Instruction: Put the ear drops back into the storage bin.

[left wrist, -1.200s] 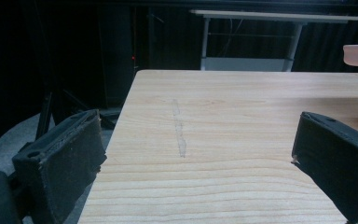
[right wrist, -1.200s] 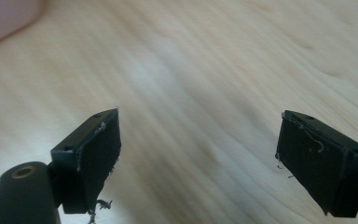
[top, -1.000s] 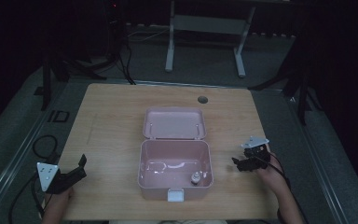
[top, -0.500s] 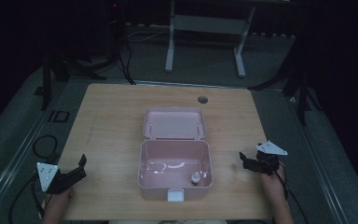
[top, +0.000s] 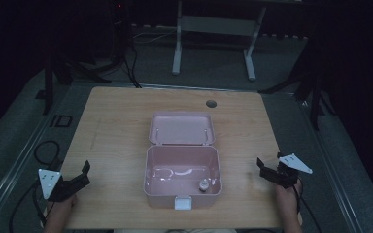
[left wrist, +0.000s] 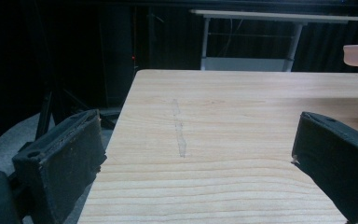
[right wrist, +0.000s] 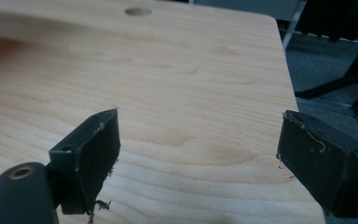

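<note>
- Right gripper jaws spread wide, empty, over bare wood at table's right edge.
- Left gripper also released, empty, at left front corner.
- Pink plastic box sits mid-table between them, lid open; small round-topped object inside, too small to identify.
- Wooden table, visible grain, round hole near back.

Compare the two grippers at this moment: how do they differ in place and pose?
The left gripper sits at the table's near left corner, well away from the pink box; the right gripper lies near the right edge, closer to the box. The left gripper's grey plate trails left of its jaws; the right gripper's plate sits right of its jaws. Both are open, hold nothing, and point inward.
</note>
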The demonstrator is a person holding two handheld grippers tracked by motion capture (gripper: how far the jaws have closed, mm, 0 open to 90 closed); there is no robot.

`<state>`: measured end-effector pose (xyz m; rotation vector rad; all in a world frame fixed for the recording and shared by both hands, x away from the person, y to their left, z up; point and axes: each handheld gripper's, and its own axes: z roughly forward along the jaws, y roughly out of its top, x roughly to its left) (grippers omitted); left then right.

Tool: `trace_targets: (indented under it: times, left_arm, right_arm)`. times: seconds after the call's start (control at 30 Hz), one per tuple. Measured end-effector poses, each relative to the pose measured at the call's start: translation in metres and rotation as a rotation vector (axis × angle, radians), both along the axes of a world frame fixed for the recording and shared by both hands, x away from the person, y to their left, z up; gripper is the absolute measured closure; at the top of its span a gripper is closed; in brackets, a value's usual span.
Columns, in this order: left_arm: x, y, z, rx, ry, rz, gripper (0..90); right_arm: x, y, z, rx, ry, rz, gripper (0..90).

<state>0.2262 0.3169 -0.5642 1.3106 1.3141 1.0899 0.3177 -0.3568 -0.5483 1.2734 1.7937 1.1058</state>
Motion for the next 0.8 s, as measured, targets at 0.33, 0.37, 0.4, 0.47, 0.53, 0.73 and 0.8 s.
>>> trace_targets:
  times: [0.33,0.37,0.4,0.47,0.53,0.73,0.8]
  left_arm:
    - [0.0001,-0.0001,0.0000,0.001,0.001,-0.004,2.4]
    - [0.0001,-0.0001,0.0000,0.001,0.001,-0.004,2.4]
    - [0.0002,-0.0001,0.0000,0.000,0.001,-0.005,2.3]
    - [0.0003,0.0000,0.0001,-0.001,0.002,-0.005,2.4]
    - [0.0003,0.0000,0.0000,-0.001,0.002,-0.006,2.4]
    - [0.0002,0.0001,0.0001,-0.003,0.003,-0.005,2.4]
    - [0.0003,0.0002,0.0001,-0.005,0.003,-0.004,2.4]
  right_arm:
    - [-0.0040,-0.0019,-0.0026,0.015,-0.014,-0.026,12.6]
    - [-0.0036,-0.0018,-0.0026,0.010,-0.016,-0.022,12.6]
    - [-0.0034,-0.0013,-0.0026,0.006,-0.018,-0.023,12.6]
    - [-0.0032,-0.0007,-0.0023,-0.005,-0.027,-0.018,12.6]
    - [-0.0029,-0.0006,-0.0025,-0.007,-0.027,-0.016,12.6]
    - [-0.0029,-0.0019,-0.0026,0.011,-0.021,-0.009,12.6]
    - [-0.0028,-0.0019,-0.0027,0.011,-0.019,-0.005,12.6]
